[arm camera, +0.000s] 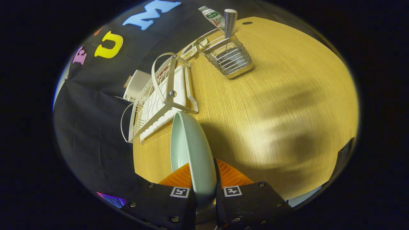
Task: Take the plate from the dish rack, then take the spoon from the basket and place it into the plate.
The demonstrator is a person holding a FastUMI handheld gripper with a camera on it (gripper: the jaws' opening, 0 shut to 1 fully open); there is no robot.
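Gripper (204, 182) pinches the plate (191, 150) edge-on between both fingers; glazed, stiff, probably slippery and breakable — rim hold looks right.

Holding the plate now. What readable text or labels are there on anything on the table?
Tube label: too small to read.
Packet by the rack: print blurred.
Gripper, shut on the plate: pattern tags, no words.
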